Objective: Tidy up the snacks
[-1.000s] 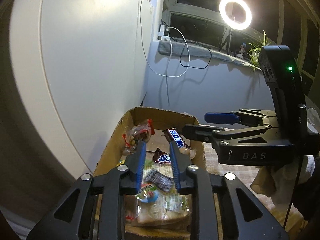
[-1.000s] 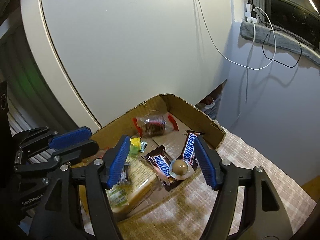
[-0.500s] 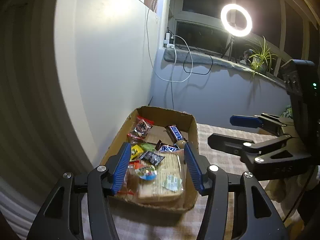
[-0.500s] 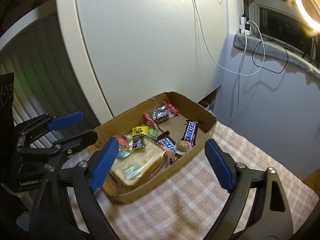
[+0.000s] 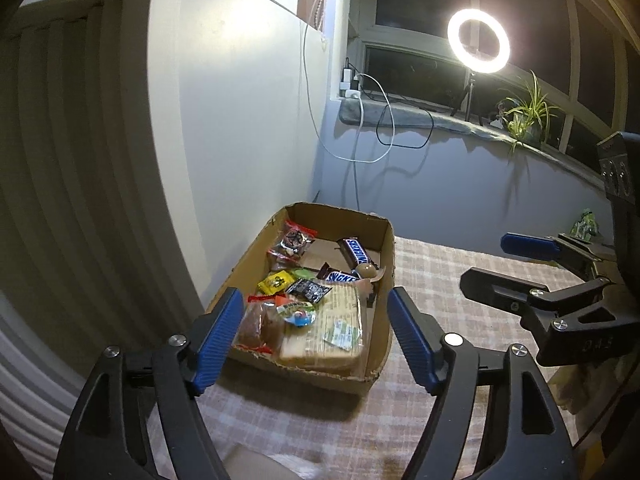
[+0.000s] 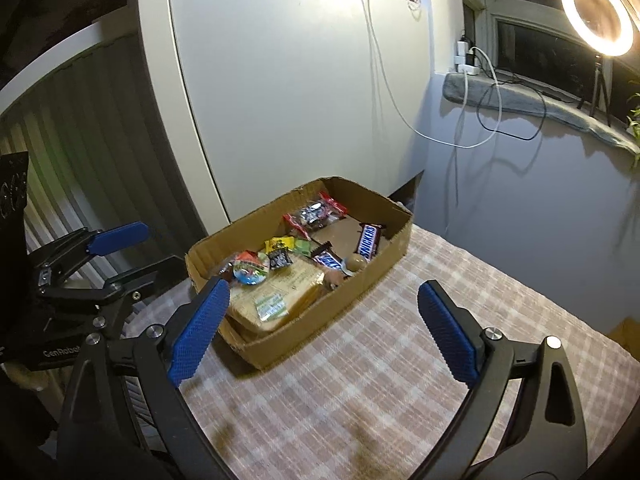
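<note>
A shallow cardboard box [image 5: 382, 280] sits on the desk [image 6: 400, 360] under a checked cloth, pushed up near the white cupboard [image 6: 300, 100], and all the snacks I can see are inside it. The near end holds a flat bread packet [image 5: 328, 336] with small sweets scattered on top; farther back lie 2 chocolate bars [image 6: 368, 240], a round brown sweet [image 6: 356, 263] and a clear red-ended packet [image 5: 294, 238] against the far wall. Big flat things seem to go at the bottom so the little ones stay visible (a sensible way to pack, I'd judge).

The left claw [image 5: 316, 338] hangs just short of the box's near edge, blue pads spread wide with nothing between them. The right claw [image 6: 324, 330] hovers over bare cloth beside the box's long side, also spread wide and empty. Both are held clear of the cardboard, probably so neither knocks the contents.

With every snack in the box, the sorting looks close to done. A ring light [image 5: 478, 41] glares from the windowsill, so anything beyond the box is hard to read.
</note>
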